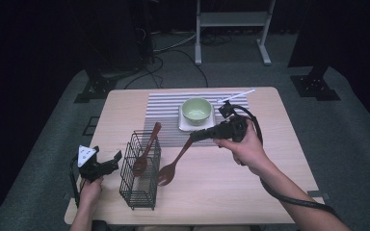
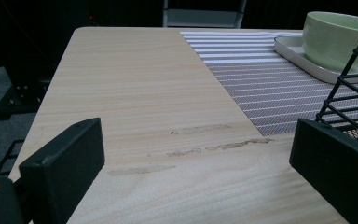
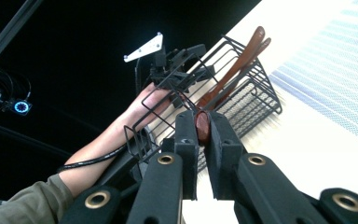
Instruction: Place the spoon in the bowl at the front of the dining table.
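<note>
Right gripper (image 1: 195,135) pinched tight on the handle tip of a brown wooden spoon (image 1: 172,166); held at the very end, presumably so that the bowl of the spoon hangs low and leads the way. Spoon slanted down and left, bowl hovering just right of the black wire caddy (image 1: 140,169), not yet inside; seen in the right gripper view as a reddish stub (image 3: 202,126) squeezed between the two pads. Likely being carried over to join the other spoon (image 1: 145,150), already leaning in the caddy with handle poking out at the far side.

Left gripper (image 1: 110,162) parked just left of the caddy, jaws spread wide with nothing between them; probably kept close to steady the light wire frame should the incoming spoon nudge it; contact with the wire hard to tell.

Pale wooden table (image 1: 231,187), faintly scuffed near the left jaws; grey striped placemat (image 1: 166,106) at the far middle, bearing a green bowl (image 1: 196,110) on a small white tray (image 1: 185,126), set clear of the work at the near edge. White straw-like stick (image 1: 237,96) lying at the far right of the mat. Around the table: grey carpet, dark backdrop, a white stand (image 1: 231,29) at the far side, black cables across the floor.
</note>
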{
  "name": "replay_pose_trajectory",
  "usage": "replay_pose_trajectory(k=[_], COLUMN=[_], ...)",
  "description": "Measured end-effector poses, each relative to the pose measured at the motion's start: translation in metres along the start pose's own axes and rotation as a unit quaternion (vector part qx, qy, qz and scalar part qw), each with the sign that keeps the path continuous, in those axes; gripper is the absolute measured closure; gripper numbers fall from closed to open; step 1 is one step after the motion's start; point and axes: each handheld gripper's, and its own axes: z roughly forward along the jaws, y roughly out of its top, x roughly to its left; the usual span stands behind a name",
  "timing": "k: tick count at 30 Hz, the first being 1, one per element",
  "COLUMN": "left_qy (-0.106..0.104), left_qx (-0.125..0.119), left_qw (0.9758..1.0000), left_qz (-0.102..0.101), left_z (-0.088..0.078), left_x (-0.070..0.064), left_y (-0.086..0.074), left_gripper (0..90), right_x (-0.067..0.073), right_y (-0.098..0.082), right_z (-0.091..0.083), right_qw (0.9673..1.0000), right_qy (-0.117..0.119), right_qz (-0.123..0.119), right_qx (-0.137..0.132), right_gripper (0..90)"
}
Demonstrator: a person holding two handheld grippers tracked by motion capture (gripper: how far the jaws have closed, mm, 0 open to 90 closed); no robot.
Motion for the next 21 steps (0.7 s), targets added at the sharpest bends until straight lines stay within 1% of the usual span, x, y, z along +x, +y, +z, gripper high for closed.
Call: replay_pose_trajectory(k=[5, 11, 18, 21], left_qy=[0.000, 0.000, 0.001, 0.001], left_qx=[0.001, 0.002, 0.002, 0.001], left_qw=[1.0000, 1.0000, 1.0000, 1.0000], left_qz=[0.001, 0.002, 0.003, 0.002], left_z=[0.000, 0.000, 0.000, 0.000], left_x=[0.000, 0.000, 0.000, 0.000], left_y=[0.000, 0.000, 0.000, 0.000], left_gripper=[2.2, 2.2, 2.2, 2.3], right_x=[-0.006, -0.017, -0.025, -0.030], right_y=[-0.005, -0.013, -0.021, -0.027], right_z=[-0.005, -0.011, -0.018, -0.021], right_qw=[1.0000, 0.9998, 0.9995, 0.9993], right_qy=[-0.005, -0.009, -0.014, -0.017], right_qz=[0.007, 0.017, 0.027, 0.032], right_qx=[-0.001, -0.003, -0.006, -0.004], right_gripper=[82.6, 82.6, 82.6, 82.6])
